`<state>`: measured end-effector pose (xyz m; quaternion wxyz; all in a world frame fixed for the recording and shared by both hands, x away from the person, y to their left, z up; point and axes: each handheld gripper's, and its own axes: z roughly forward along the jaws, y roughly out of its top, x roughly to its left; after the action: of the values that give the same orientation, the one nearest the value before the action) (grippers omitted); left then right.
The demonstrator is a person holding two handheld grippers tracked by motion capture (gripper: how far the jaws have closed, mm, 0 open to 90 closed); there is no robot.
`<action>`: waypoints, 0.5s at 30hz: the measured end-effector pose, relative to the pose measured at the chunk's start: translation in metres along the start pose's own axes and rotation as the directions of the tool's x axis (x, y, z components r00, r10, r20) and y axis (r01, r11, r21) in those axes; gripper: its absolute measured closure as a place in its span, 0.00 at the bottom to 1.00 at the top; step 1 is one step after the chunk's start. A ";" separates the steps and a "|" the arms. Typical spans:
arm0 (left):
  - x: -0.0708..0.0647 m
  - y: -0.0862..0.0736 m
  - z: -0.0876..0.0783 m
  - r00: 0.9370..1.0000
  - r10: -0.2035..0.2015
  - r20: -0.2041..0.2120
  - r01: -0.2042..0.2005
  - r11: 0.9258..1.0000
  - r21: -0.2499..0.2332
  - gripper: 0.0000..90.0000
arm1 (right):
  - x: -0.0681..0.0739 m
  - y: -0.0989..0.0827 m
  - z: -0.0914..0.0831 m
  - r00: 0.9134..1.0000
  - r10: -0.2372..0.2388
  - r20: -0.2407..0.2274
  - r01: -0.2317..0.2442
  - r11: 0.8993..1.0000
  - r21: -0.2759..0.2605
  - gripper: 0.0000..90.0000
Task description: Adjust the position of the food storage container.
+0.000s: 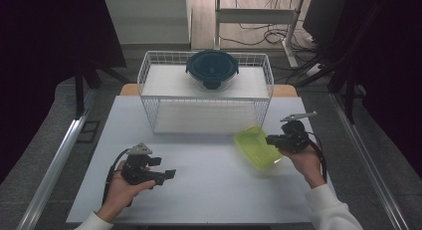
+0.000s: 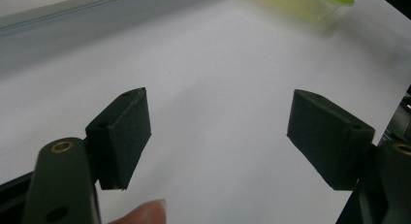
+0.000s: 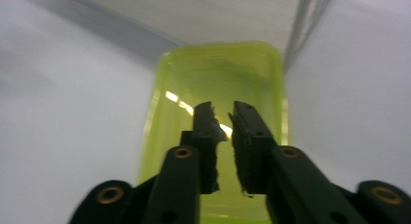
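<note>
high view: wire rack [image 1: 149, 85] behind green container [image 1: 256, 146]

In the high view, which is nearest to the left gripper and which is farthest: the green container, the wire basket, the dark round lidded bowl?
From the left gripper:
1. Wire basket, ahead, at the table's middle.
2. Green container, to the right, at the right gripper; nearly as close as the basket.
3. Dark round lidded bowl, on the basket's top shelf.

Bare table [image 1: 209, 165] lies between the tools; the wire basket [image 1: 149, 90] blocks the far side.
</note>
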<state>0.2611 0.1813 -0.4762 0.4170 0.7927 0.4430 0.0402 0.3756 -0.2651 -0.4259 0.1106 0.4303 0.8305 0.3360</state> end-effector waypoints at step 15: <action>0.003 0.001 0.004 1.000 0.012 0.002 -0.012 1.000 0.014 0.26 | -0.046 0.012 0.057 0.990 -0.033 0.134 0.017 0.992 0.124 0.98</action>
<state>0.2658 0.1807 -0.4791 0.4117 0.7983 0.4379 0.0390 0.4380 -0.2705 -0.4657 0.1445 0.4477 0.8454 0.2529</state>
